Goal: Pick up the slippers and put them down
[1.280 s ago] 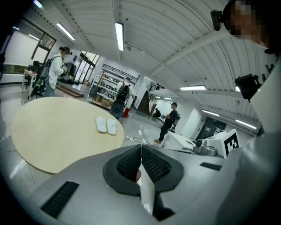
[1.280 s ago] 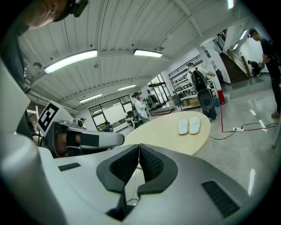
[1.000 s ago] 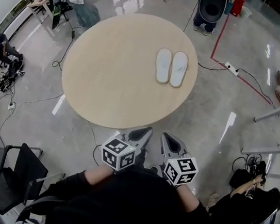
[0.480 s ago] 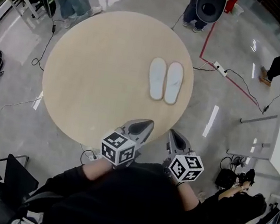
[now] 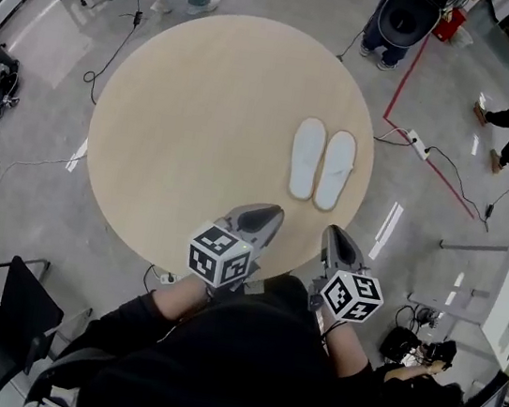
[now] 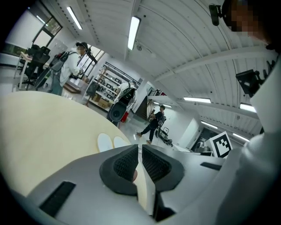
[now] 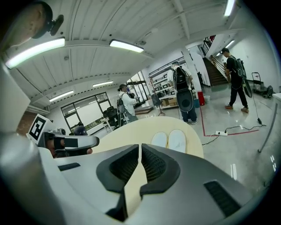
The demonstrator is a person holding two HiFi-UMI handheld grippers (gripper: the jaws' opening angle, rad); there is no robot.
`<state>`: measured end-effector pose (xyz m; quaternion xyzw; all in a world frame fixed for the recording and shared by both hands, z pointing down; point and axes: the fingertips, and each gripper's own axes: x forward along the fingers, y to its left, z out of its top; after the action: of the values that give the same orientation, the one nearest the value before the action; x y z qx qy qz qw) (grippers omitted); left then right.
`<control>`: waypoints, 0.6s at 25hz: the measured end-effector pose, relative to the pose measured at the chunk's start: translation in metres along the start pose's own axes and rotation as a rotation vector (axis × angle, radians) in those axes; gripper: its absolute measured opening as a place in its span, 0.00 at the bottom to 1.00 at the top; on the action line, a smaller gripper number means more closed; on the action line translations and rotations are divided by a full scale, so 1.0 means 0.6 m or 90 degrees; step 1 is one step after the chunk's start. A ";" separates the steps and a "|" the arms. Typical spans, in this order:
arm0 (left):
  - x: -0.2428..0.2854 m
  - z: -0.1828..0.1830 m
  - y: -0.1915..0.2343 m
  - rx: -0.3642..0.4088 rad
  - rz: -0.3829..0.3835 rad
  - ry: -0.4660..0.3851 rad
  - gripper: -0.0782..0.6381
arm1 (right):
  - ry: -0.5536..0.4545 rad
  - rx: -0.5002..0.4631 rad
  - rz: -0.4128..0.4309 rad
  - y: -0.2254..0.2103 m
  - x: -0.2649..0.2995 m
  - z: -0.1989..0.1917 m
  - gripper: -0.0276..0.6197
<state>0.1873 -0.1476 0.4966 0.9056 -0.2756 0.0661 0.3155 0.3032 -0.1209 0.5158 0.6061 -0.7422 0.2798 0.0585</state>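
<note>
Slippers, a pair of white flat fabric slippers (image 5: 307,158), lie side by side and touching on the round beige wooden table (image 5: 191,122), at about 3 o'clock on its top and near the rim.

Progress: nothing is done yet. Neither slipper is lifted or touched, so both the pick-up and the set-down are left.

Left gripper (image 5: 272,214): jaws closed together with nothing between them, tip over the table's rim at 6 o'clock, well apart from the pair.

Right gripper (image 5: 335,232): jaws likewise pressed together and empty, at the rim near 5 o'clock, closer to the pair but clear of it.

Orientation: each slipper's long axis runs roughly from 6 to 12 o'clock in the head view, the far ends leaning slightly towards 1 o'clock. The two are parallel. Which end is the toe cannot be told.

Judgement: both grippers must open before any grasp.
</note>
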 end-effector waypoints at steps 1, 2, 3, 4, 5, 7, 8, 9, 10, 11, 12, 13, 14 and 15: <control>0.007 0.005 0.007 0.006 0.009 0.000 0.14 | 0.000 0.001 -0.001 -0.010 0.012 0.004 0.06; 0.014 0.010 0.015 0.012 0.019 0.000 0.14 | 0.001 0.001 -0.002 -0.020 0.023 0.008 0.06; 0.022 0.015 0.021 0.017 0.028 0.000 0.14 | 0.001 0.000 -0.003 -0.030 0.034 0.012 0.06; 0.029 0.018 0.027 0.021 0.038 0.001 0.14 | 0.002 -0.001 -0.003 -0.040 0.044 0.016 0.07; 0.039 0.021 0.031 0.023 0.046 0.003 0.14 | 0.004 -0.001 -0.001 -0.049 0.054 0.021 0.07; 0.063 0.024 0.036 0.023 0.057 0.011 0.18 | 0.012 0.000 0.008 -0.069 0.075 0.030 0.18; 0.079 0.025 0.038 0.022 0.060 0.017 0.23 | 0.018 0.001 0.014 -0.080 0.086 0.034 0.27; 0.096 0.025 0.040 0.022 0.064 0.024 0.27 | 0.023 0.002 0.018 -0.092 0.097 0.038 0.30; 0.113 0.024 0.042 0.024 0.068 0.033 0.30 | 0.028 0.002 0.022 -0.104 0.108 0.040 0.31; 0.130 0.022 0.046 0.026 0.073 0.041 0.32 | 0.033 0.002 0.023 -0.117 0.118 0.042 0.32; 0.147 0.020 0.049 0.028 0.079 0.049 0.34 | 0.038 0.001 0.024 -0.129 0.126 0.043 0.32; 0.163 0.018 0.053 0.028 0.084 0.057 0.36 | 0.042 0.000 0.023 -0.141 0.135 0.044 0.33; 0.178 0.016 0.057 0.029 0.089 0.064 0.37 | 0.046 0.000 0.023 -0.154 0.143 0.044 0.33; 0.192 0.014 0.062 0.029 0.094 0.070 0.37 | 0.050 0.001 0.022 -0.166 0.151 0.044 0.33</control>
<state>0.2637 -0.2297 0.5437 0.8847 -0.3226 0.1452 0.3036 0.3791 -0.2230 0.5668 0.5821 -0.7493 0.3049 0.0821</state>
